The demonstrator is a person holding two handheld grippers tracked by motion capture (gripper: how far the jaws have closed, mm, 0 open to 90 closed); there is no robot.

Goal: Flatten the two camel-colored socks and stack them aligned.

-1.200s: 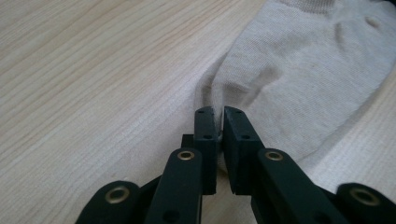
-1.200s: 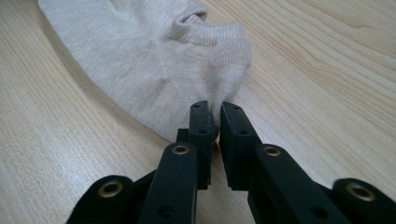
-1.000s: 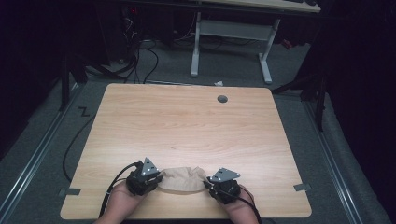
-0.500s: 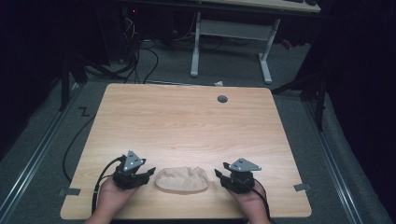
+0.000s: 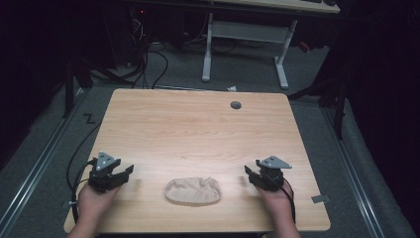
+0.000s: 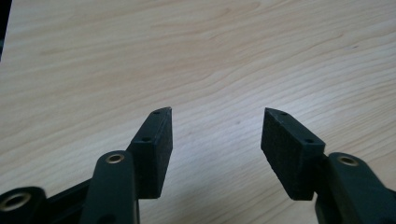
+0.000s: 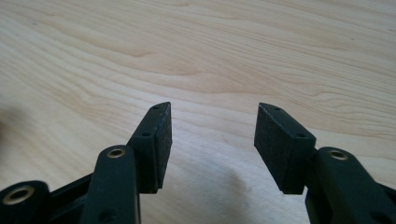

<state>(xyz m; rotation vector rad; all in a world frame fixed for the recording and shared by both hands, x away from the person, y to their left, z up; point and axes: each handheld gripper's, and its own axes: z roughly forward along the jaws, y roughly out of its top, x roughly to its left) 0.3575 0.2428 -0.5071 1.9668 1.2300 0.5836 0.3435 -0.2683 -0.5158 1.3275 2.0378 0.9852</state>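
Along the bottom edge of the high view, the beige cloth (image 5: 193, 191) is seen lying alone on the wooden table (image 5: 198, 129), folded into a rounded bundle. A second ago both grippers were pressed against its ends; half a second ago they had already parted from it, and now they have been drawn still farther out to either side. The left gripper (image 5: 121, 174) is held at lower left and the right gripper (image 5: 251, 174) at lower right, each well apart from the cloth. In both gripper views the jaws are seen spread wide, with nothing but bare wood between them.

From this release and withdrawal it may be judged that the folding has been finished, or that a pause has been reached before a fresh grasp.

Farther up, the tabletop is bare except for a small grey cable port (image 5: 236, 104) near its far edge. Beyond the table, a white desk frame (image 5: 243, 37) and loose cables (image 5: 148, 59) are seen on the dark floor. Nothing is found standing between the grippers and the cloth.
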